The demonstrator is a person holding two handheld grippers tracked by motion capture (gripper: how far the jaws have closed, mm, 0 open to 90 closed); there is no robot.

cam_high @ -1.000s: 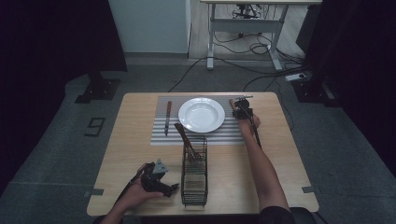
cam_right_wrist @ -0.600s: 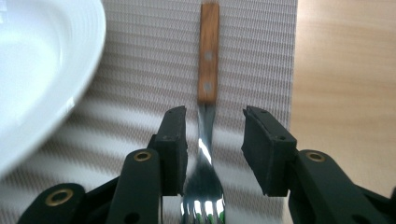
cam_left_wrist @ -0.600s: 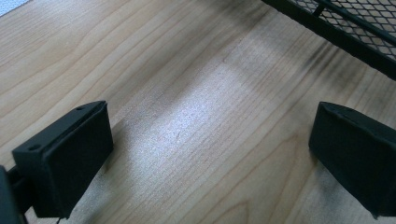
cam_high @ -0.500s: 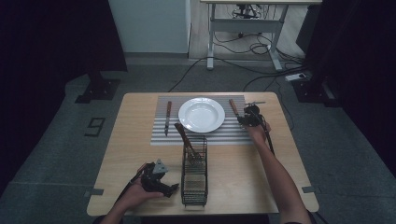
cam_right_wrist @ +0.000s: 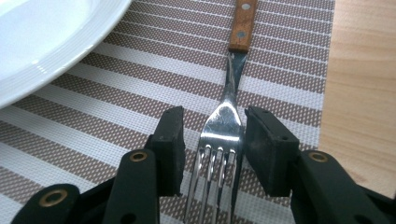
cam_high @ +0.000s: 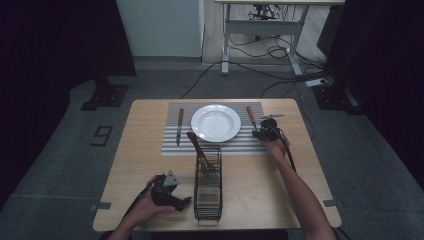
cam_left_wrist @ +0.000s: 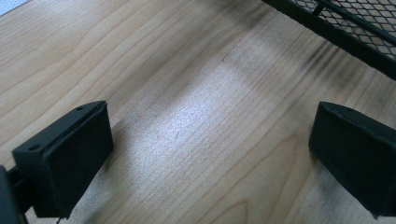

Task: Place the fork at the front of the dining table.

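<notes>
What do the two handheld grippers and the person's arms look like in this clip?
Both grippers are black. The left gripper carries a grey three-cornered plate on top and has blocky matte black pads, with a dark cable trailing back along the forearm. The right gripper has black arms with brass-coloured rivets and rectangular black pads; its cable runs along the arm. The forearms are bare, no sleeves visible.

Wood-handled fork [cam_right_wrist: 223, 140] flat on striped placemat [cam_right_wrist: 140, 84]

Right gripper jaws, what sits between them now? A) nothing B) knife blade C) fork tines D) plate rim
C: in the right gripper view the fork lies on the striped placemat with its tines between the open jaws of the right gripper.
</notes>
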